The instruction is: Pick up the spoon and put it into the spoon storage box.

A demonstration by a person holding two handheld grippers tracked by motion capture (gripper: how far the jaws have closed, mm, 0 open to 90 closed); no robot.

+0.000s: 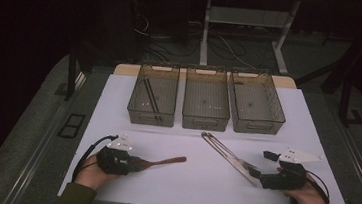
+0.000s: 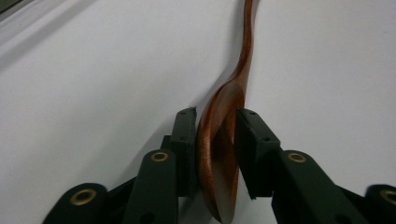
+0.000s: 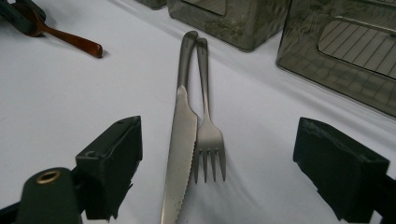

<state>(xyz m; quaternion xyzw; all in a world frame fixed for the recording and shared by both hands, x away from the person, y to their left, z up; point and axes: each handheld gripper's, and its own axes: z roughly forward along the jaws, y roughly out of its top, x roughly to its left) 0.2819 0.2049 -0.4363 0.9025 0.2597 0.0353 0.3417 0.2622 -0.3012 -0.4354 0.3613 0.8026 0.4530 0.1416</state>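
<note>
Wooden spoon (image 2: 223, 135) bowl clamped inside left gripper (image 2: 215, 122)

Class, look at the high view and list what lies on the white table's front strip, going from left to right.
Left hand-held gripper → wooden spoon → knife → right hand-held gripper.

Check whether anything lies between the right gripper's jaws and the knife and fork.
Nothing visible does. The right gripper stands open, its jaws on either side of the knife and fork, which lie side by side on the bare white table.
</note>
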